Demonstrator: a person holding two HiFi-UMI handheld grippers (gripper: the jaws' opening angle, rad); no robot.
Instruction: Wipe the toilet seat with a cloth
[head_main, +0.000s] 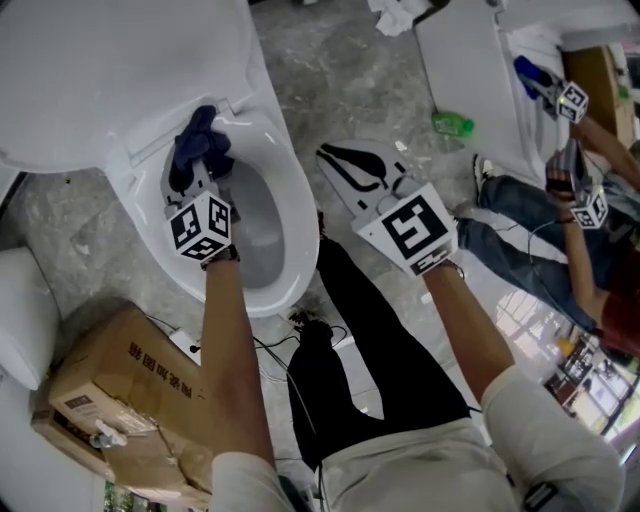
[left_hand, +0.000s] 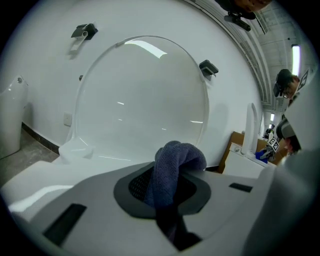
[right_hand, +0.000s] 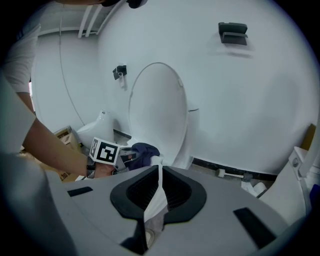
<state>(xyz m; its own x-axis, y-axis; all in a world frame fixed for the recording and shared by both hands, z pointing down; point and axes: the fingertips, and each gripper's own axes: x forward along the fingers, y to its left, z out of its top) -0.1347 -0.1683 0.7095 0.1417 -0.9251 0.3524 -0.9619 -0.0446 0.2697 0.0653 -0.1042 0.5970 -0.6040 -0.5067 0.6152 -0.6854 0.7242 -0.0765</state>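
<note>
Toilet (head_main: 295, 240) of white ceramic takes the ten o'clock part of the head view, with its lid (head_main: 110, 70) raised and the seat (head_main: 280, 150) down around the bowl. A cardboard box (head_main: 110, 385) lies on the floor at seven o'clock of the toilet, and another person (head_main: 560, 225) is at three o'clock of the view. The left gripper (head_main: 203, 165) has its jaws closed on a dark blue cloth (head_main: 197, 135), which bulges out between them. The cloth is at the back of the seat, at eleven o'clock of the bowl opening, just beside the lid hinge. The right gripper (head_main: 335, 158) hangs beside the toilet at three o'clock of the bowl, not touching it. Its jaws are almost together, with only a thin slit, and hold nothing. A small green bottle (head_main: 452, 124) lies on the floor at one o'clock, well apart from both grippers.
</note>
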